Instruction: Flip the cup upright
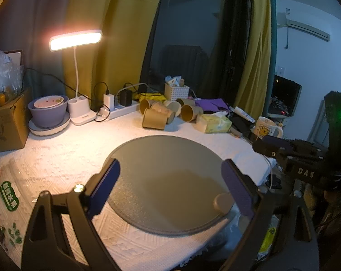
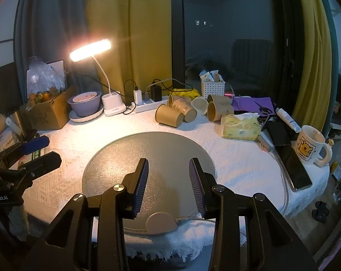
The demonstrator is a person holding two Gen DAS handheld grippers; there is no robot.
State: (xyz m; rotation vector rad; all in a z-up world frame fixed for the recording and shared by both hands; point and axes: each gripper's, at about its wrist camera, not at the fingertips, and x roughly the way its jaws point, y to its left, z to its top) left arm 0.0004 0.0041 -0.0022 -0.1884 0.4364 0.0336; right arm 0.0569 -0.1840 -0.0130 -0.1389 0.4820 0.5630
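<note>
Several brown paper cups lie on their sides in a heap at the back of the table (image 1: pixel 161 113) (image 2: pixel 184 110). The nearest cup (image 1: pixel 154 118) (image 2: pixel 169 115) lies with its mouth toward the left. A round grey mat (image 1: pixel 165 158) (image 2: pixel 147 153) lies on the white tablecloth in front of them, bare. My left gripper (image 1: pixel 170 185) is open and empty above the mat's near part. My right gripper (image 2: pixel 168 176) is open and empty above the mat's near edge; it also shows in the left wrist view (image 1: pixel 283 153) at the right. The left gripper shows at the left of the right wrist view (image 2: pixel 37 151).
A lit desk lamp (image 1: pixel 75 39) (image 2: pixel 90 49), power strip (image 1: pixel 123 109) (image 2: pixel 147 105), purple bowl on a plate (image 1: pixel 48 113) (image 2: pixel 84 106) and cardboard box (image 1: pixel 5 124) (image 2: pixel 48 113) stand at the back left. A tissue pack (image 1: pixel 215 123) (image 2: pixel 240 128), phone (image 2: pixel 292 164) and bear mug (image 1: pixel 267 129) (image 2: pixel 310 149) stand right.
</note>
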